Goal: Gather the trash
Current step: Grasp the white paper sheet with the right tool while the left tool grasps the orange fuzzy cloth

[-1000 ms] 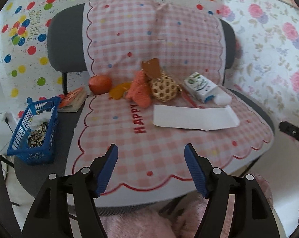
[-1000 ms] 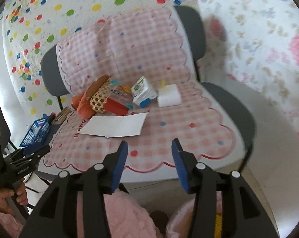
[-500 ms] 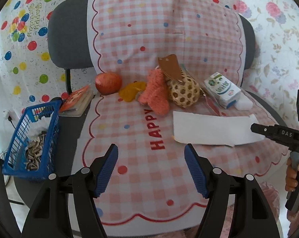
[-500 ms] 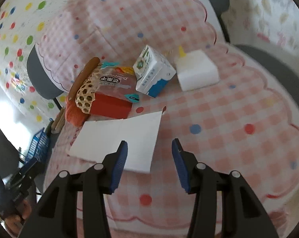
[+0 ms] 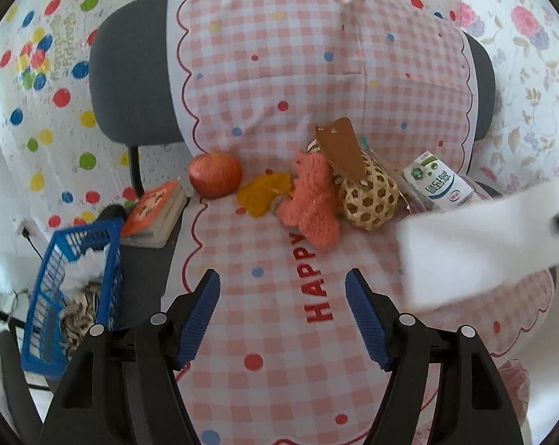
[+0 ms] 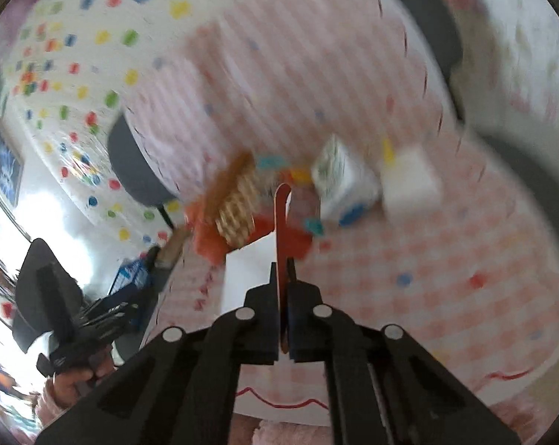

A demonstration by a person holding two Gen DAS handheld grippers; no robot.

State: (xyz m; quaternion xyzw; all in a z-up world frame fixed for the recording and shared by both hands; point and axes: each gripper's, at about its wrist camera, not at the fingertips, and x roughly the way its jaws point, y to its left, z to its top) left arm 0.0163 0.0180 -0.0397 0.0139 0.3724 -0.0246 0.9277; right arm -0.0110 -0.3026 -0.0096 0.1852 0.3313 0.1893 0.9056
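My right gripper (image 6: 283, 289) is shut on the white paper sheet (image 6: 247, 270), seen edge-on between its jaws; the sheet (image 5: 476, 244) hangs lifted and blurred at the right in the left wrist view. My left gripper (image 5: 282, 304) is open and empty, low over the pink checked cloth (image 5: 279, 352) on the chair seat. A blue basket (image 5: 69, 296) holding scraps stands at the left. On the cloth lie orange peel (image 5: 262, 193), a milk carton (image 5: 437, 185) and a red wrapper (image 6: 298, 239).
An apple (image 5: 215, 174), an orange knitted toy (image 5: 312, 204), a woven ball with a brown tag (image 5: 366, 194), a small book (image 5: 155, 213) and a white block (image 6: 409, 185) are also on the chair. The grey chair back (image 5: 131, 85) rises behind.
My right gripper has closed on the paper sheet and lifted it off the cloth. My left gripper has moved forward and closer over the seat, still open.
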